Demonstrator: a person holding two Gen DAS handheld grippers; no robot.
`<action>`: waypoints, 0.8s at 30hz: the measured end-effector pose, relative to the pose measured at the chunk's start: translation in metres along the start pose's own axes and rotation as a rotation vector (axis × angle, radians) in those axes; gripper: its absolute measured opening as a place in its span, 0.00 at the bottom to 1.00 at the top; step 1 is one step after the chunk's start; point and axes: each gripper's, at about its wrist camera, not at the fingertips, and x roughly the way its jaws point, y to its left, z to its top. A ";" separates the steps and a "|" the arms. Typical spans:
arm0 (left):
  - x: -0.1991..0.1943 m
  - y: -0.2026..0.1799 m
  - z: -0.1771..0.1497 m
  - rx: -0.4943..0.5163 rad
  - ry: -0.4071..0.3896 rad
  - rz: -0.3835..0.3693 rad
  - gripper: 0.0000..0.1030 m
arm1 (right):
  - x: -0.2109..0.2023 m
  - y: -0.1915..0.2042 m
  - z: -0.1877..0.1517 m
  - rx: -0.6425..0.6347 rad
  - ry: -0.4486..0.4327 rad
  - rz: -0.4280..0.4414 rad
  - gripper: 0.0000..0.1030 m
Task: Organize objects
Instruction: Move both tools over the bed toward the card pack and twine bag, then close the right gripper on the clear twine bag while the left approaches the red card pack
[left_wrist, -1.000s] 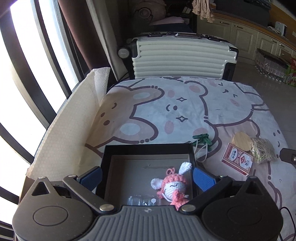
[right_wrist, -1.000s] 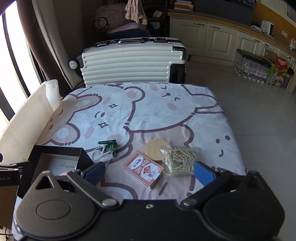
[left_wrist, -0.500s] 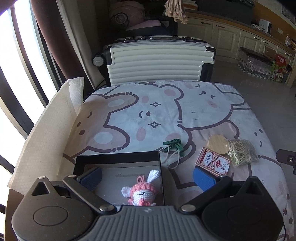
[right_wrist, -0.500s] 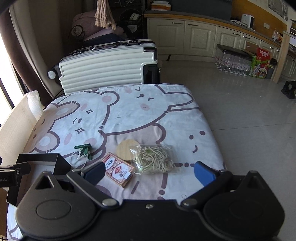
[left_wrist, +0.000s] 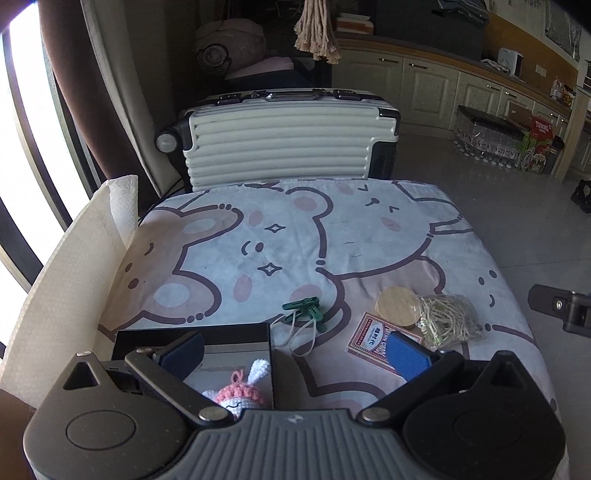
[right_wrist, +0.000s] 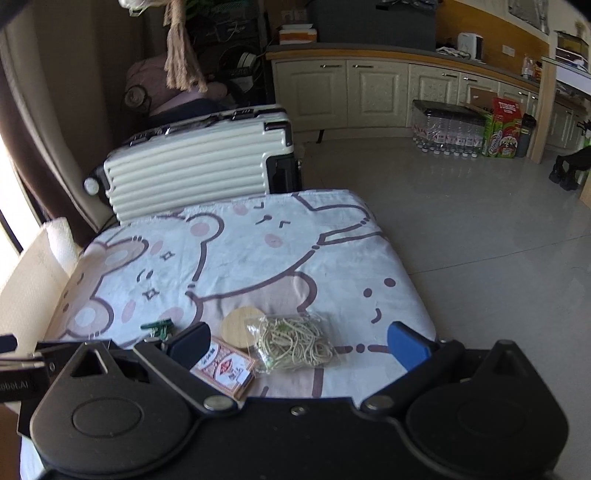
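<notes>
Left tool (left_wrist: 295, 350) has shifted right off box (left_wrist: 192, 334).

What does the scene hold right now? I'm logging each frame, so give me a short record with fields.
surface: bear-print blanket
box: black box, open, holds crochet doll
loose items: green clip, card deck, wooden disc, bag of rubber bands
left claw: open, empty
right claw: open, empty
behind: white suitcase
</notes>
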 end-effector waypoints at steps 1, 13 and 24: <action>0.001 -0.005 0.000 0.010 0.000 -0.006 1.00 | 0.001 -0.005 0.000 0.018 -0.010 -0.005 1.00; 0.032 -0.051 -0.002 0.164 -0.014 -0.052 1.00 | 0.033 -0.032 -0.001 0.014 -0.028 -0.083 1.00; 0.089 -0.051 -0.005 0.229 0.092 -0.176 1.00 | 0.094 -0.032 -0.003 0.029 0.082 -0.076 1.00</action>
